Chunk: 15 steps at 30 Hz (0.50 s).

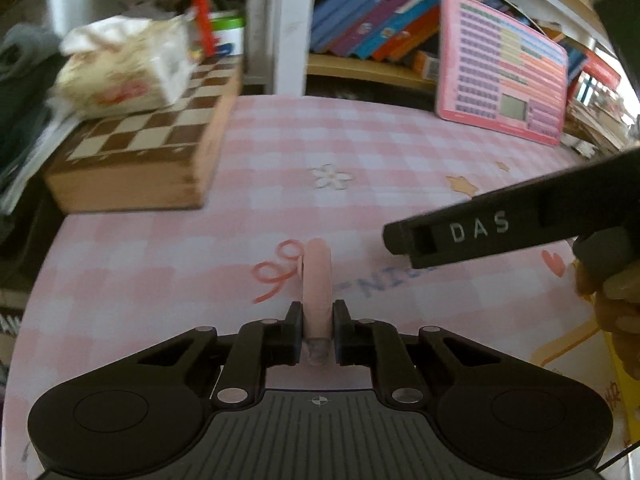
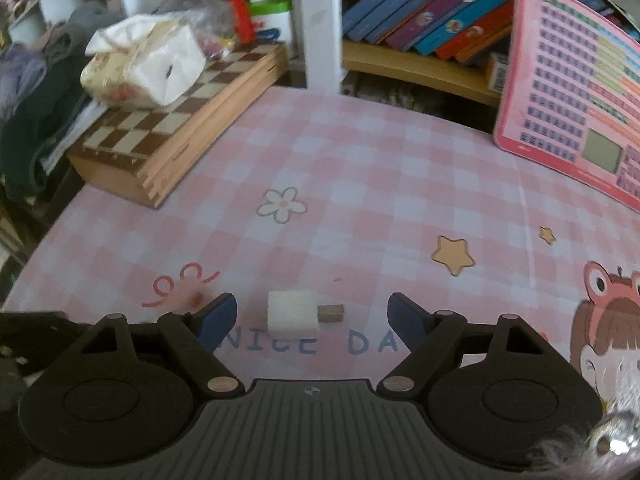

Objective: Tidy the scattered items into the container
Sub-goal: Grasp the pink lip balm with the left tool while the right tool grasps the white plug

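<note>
My left gripper (image 1: 317, 320) is shut on a pink tube-shaped stick (image 1: 316, 280) that points forward over the pink checked tablecloth (image 1: 360, 152). The right gripper's black body marked DAS (image 1: 500, 232) reaches in from the right of the left wrist view. In the right wrist view my right gripper (image 2: 312, 316) is open, with a small white USB plug adapter (image 2: 294, 318) lying on the cloth between its blue-padded fingers (image 2: 218, 318). No container shows in either view.
A wooden chessboard box (image 2: 180, 112) with a tissue pack (image 2: 144, 64) on it sits at the back left. A pink learning tablet (image 2: 580, 92) leans at the back right. Behind stand a white post (image 2: 320, 24) and shelved books (image 2: 432, 12).
</note>
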Available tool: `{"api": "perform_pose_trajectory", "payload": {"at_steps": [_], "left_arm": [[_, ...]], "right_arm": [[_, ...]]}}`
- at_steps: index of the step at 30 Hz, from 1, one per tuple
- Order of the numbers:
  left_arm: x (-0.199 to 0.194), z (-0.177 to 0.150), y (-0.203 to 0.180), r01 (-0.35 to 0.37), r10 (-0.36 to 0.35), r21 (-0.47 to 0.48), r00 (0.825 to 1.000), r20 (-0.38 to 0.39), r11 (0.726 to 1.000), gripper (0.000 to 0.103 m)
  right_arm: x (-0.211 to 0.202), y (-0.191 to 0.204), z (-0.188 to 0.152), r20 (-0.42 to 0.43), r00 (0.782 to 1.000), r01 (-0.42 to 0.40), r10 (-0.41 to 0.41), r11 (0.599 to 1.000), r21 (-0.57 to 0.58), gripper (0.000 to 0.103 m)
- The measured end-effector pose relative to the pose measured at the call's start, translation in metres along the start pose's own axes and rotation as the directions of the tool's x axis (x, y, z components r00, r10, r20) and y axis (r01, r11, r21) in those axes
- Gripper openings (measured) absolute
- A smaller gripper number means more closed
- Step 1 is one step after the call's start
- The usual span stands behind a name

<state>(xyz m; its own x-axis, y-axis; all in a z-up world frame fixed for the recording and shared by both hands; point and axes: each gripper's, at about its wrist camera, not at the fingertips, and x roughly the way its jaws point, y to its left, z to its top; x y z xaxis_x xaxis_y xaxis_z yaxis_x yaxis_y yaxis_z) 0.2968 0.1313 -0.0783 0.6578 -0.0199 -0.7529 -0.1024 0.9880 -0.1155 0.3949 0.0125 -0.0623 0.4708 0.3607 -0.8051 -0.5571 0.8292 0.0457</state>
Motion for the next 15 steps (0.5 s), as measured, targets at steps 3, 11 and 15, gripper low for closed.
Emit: {"api": "perform_pose_trajectory", "payload": {"at_steps": [3, 11, 15], "left_arm": [[-0.009, -0.004, 0.01, 0.007, -0.007, -0.048, 1.0, 0.0, 0.999, 0.013], [-0.025, -0.009, 0.017, 0.023, -0.022, -0.094, 1.0, 0.011, 0.995, 0.013], [-0.034, -0.01, 0.02, 0.034, -0.031, -0.108, 0.999, 0.025, 0.994, 0.013]], "right_arm": [[0.011, 0.003, 0.0, -0.019, 1.0, 0.0, 0.0, 1.0, -0.021, 0.079], [0.019, 0.001, -0.002, -0.026, 1.0, -0.003, 0.003, 1.0, -0.006, 0.041], [0.009, 0.0, -0.006, 0.002, 1.0, -0.006, 0.006, 1.0, 0.006, 0.041]]}}
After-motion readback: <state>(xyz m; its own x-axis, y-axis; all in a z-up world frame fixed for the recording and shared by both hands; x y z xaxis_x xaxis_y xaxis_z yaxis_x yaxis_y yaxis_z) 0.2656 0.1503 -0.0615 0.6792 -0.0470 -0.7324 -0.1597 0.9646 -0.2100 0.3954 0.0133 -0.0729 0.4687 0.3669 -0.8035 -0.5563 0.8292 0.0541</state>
